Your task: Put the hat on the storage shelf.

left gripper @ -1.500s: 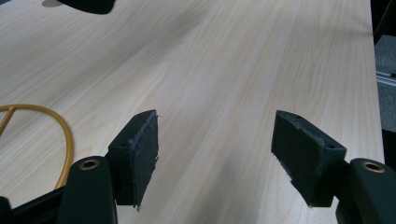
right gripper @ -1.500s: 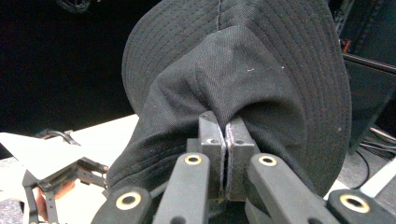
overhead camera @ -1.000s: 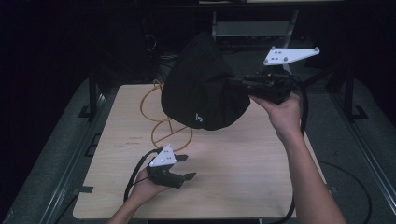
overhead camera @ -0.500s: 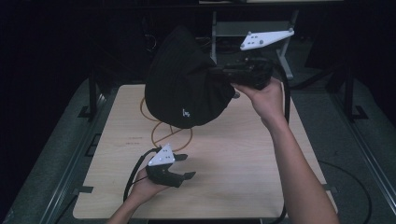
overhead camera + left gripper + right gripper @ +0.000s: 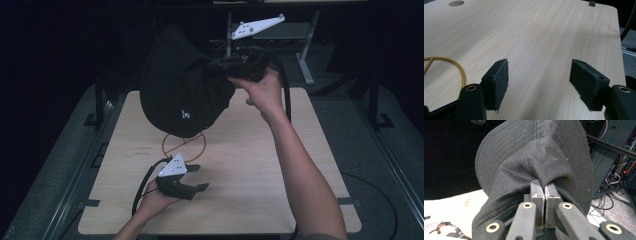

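Though the hat (image 5: 182, 92) carries a small white mark low on its crown, it is too small to read. Held in the air above the table's (image 5: 250, 165) far edge, the hat hangs with its long axis nearly upright, brim uppermost and crown down. The right gripper (image 5: 225, 67) pinches a fold of its fabric, jaws pressed together. The left gripper (image 5: 197, 177) rests low over the near table with jaws wide and bare, just beside a yellow ring (image 5: 183, 145).
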{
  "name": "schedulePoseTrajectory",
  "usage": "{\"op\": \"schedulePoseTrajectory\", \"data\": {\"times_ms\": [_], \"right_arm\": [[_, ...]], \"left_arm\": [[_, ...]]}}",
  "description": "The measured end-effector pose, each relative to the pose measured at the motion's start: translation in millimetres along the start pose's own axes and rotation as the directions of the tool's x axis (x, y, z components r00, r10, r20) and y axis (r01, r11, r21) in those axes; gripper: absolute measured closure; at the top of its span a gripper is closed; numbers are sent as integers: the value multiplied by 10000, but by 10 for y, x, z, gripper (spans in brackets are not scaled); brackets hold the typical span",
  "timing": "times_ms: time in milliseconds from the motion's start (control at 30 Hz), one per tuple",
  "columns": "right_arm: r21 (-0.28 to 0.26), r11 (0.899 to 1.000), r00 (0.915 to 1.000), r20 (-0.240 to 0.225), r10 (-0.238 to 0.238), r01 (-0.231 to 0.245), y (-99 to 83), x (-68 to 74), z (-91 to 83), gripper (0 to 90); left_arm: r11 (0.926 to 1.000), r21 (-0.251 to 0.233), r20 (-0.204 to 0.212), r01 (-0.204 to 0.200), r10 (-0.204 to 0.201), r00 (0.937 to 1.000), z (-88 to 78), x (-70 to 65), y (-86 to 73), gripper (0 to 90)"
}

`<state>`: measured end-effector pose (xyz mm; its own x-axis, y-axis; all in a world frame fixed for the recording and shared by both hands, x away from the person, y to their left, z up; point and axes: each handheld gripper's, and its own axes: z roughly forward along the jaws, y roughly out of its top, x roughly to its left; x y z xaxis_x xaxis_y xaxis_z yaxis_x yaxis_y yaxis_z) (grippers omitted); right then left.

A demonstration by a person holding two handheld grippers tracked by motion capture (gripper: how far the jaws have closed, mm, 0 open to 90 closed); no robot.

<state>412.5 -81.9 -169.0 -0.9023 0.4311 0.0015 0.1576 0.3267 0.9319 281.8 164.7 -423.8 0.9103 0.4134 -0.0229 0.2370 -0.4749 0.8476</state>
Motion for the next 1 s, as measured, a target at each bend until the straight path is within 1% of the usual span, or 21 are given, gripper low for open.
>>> {"op": "schedulePoseTrajectory", "data": {"times_ms": [67, 133, 200, 267, 367, 400, 433, 500, 533, 733, 833, 1000], "right_arm": [[41, 10000, 10000, 48, -45, 45, 22, -17, 31, 881], [38, 10000, 10000, 62, 20, -20, 49, -28, 64, 881], [44, 10000, 10000, 61, -37, 37, 99, -49, 123, 881], [57, 10000, 10000, -2, 20, -20, 129, -68, 170, 881], [94, 9999, 10000, -19, -43, 43, 153, -87, 215, 881], [161, 9999, 10000, -37, -47, 48, 176, -102, 277, 881], [195, 9998, 10000, -68, -35, 37, 187, -110, 303, 881], [194, 9998, 10000, -60, -25, 27, 193, -114, 322, 881], [186, 9998, 10000, -63, 7, -6, 207, -131, 373, 881], [242, 9996, 9999, -61, 128, -126, 238, -168, 481, 881], [249, 9995, 9998, -44, 176, -175, 250, -176, 518, 881], [277, 9994, 9998, -50, 206, -205, 276, -189, 628, 880]], "left_arm": [[10000, 66, 25, -31, 30, 10000, 1, 4, 3, 311], [10000, 45, 47, -6, 5, 10000, 7, 3, 4, 311], [10000, 65, 56, -2, 1, 10000, 16, 3, 1, 311], [10000, 59, 61, 3, -3, 10000, 19, 3, 0, 311], [10000, 44, 52, 26, -26, 10000, 28, 0, -1, 311], [10000, 81, 44, 30, -30, 10000, 29, -1, -1, 311], [9999, 116, 47, 44, -44, 10000, 29, -2, -1, 311], [9999, 118, 60, 30, -31, 10000, 31, -4, 0, 311], [10000, 89, 75, -3, 2, 10000, 38, -6, -2, 311], [10000, 74, 76, -1, 0, 10000, 50, -13, -4, 311], [9999, 115, 77, -24, 23, 10000, 51, -14, -2, 311], [9998, 160, 108, -73, 71, 9999, 58, -14, -1, 311]]}}
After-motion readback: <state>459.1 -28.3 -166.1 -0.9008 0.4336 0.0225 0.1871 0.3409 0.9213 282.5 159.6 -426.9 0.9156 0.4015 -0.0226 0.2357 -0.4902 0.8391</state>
